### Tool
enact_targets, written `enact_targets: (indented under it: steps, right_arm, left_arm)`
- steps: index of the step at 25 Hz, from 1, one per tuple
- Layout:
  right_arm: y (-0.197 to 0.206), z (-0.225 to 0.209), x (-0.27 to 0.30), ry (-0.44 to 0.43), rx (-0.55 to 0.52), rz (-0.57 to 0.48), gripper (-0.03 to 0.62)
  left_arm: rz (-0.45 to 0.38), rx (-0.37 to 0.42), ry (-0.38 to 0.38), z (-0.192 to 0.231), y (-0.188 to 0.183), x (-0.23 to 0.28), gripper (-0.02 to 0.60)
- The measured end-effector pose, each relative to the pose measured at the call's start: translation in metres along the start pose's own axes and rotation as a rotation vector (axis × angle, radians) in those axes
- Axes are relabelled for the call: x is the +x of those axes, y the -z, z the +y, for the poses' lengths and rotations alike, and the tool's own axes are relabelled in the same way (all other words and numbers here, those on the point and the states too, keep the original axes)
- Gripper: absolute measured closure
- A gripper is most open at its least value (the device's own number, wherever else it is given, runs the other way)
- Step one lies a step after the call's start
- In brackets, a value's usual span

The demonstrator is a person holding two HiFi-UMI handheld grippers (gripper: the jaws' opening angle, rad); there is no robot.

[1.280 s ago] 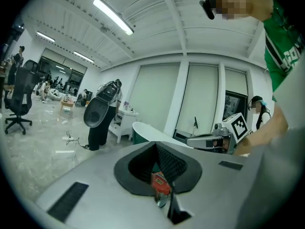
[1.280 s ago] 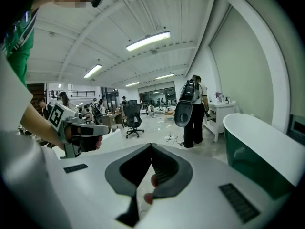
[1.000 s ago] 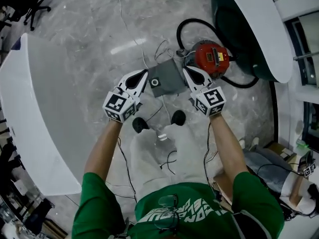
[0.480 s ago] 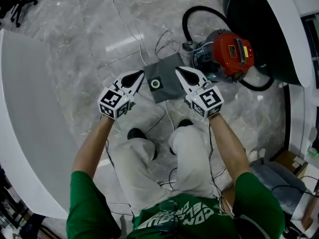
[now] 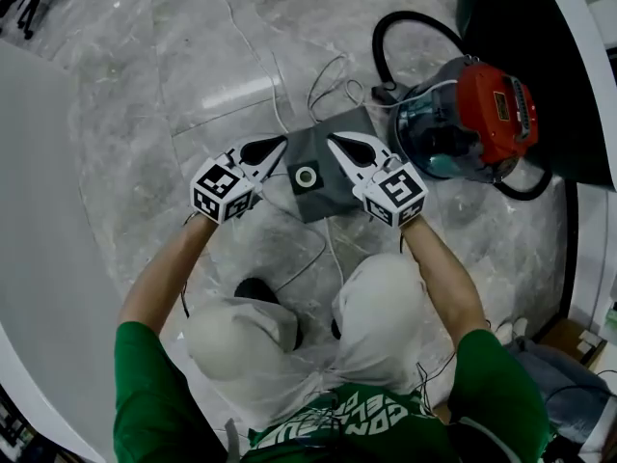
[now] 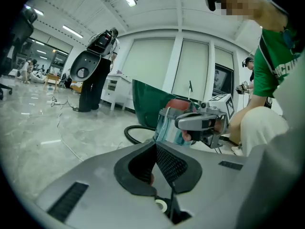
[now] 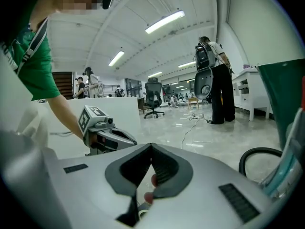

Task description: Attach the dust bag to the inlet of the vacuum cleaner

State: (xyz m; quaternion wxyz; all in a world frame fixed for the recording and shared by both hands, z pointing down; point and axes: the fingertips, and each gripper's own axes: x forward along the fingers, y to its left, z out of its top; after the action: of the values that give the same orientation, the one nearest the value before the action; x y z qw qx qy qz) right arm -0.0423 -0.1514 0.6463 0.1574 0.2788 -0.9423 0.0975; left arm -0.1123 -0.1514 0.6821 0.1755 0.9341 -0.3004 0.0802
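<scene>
The grey dust bag (image 5: 333,181) lies flat on the marble floor, its white inlet ring (image 5: 306,177) facing up. The red vacuum cleaner (image 5: 477,114) with a clear tank stands just right of it; it also shows in the left gripper view (image 6: 172,120). My left gripper (image 5: 281,142) hangs over the bag's left edge, jaws shut with nothing between them (image 6: 156,145). My right gripper (image 5: 334,141) hangs over the bag's right part, also shut and empty (image 7: 151,146). Their tips point toward each other across the ring.
A black hose (image 5: 405,32) loops behind the vacuum, and thin cables (image 5: 333,75) trail over the floor by the bag. A white curved counter (image 5: 43,230) runs along the left, a dark green and white one (image 5: 569,27) at the top right. People stand far off.
The person has crouched down. Both shut grippers have sunk toward the floor and now hang close over the dust bag. The bag and vacuum look larger and nearer.
</scene>
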Motion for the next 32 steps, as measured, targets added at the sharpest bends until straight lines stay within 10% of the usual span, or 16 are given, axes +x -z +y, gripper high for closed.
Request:
enact_targets:
  steps: [23, 32]
  right_arm:
    - [0.211, 0.056, 0.052, 0.076, 0.061, 0.152, 0.586]
    - [0.264, 0.079, 0.068, 0.063, -0.093, 0.310, 0.510]
  left_arm:
    - [0.052, 0.028, 0.049, -0.012, 0.172, 0.012, 0.580]
    - [0.066, 0.011, 0.041, -0.014, 0.190, 0.008, 0.580]
